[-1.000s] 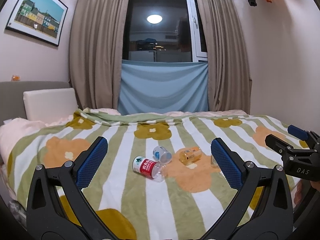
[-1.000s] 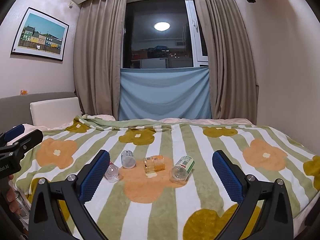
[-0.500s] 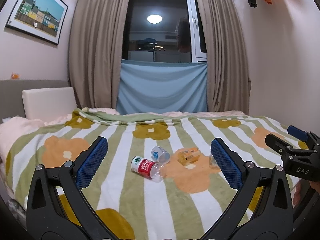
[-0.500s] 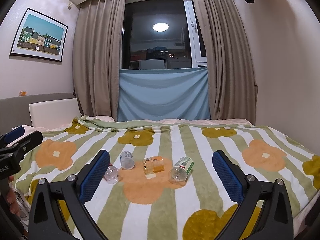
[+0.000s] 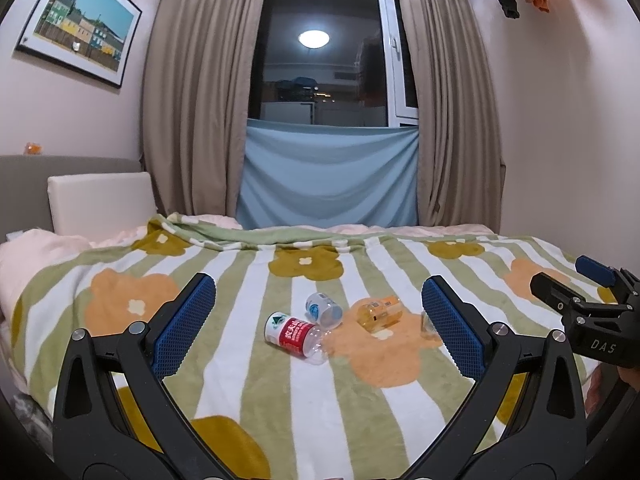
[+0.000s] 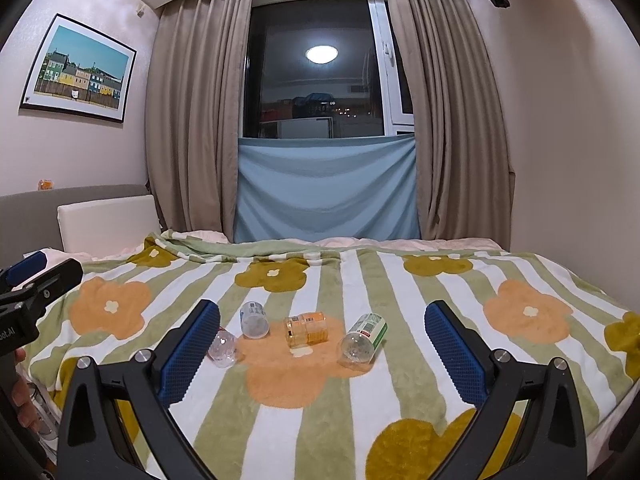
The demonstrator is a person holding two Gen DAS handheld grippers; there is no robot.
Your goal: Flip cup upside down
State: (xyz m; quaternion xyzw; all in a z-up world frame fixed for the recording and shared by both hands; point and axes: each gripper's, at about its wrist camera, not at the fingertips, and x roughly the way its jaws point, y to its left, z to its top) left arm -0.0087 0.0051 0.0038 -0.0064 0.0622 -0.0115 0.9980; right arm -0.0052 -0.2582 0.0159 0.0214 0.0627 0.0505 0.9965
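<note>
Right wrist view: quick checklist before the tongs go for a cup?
1. Left tongs open, empty: ok.
2. Right tongs open, empty: ok.
3. Any cup flipped: not ok. All four lie on their sides on the blanket.
4. Green-label cup clear of the orange cup: ok, a gap shows.
5. Red-label cup clear of the blue-label cup: cannot tell, they look close to touching.
6. Tongs near any cup: not ok, both hang well short.

Flowered striped bed (image 6: 400, 408) carries four toppled cut-bottle cups (image 6: 306, 329).
</note>
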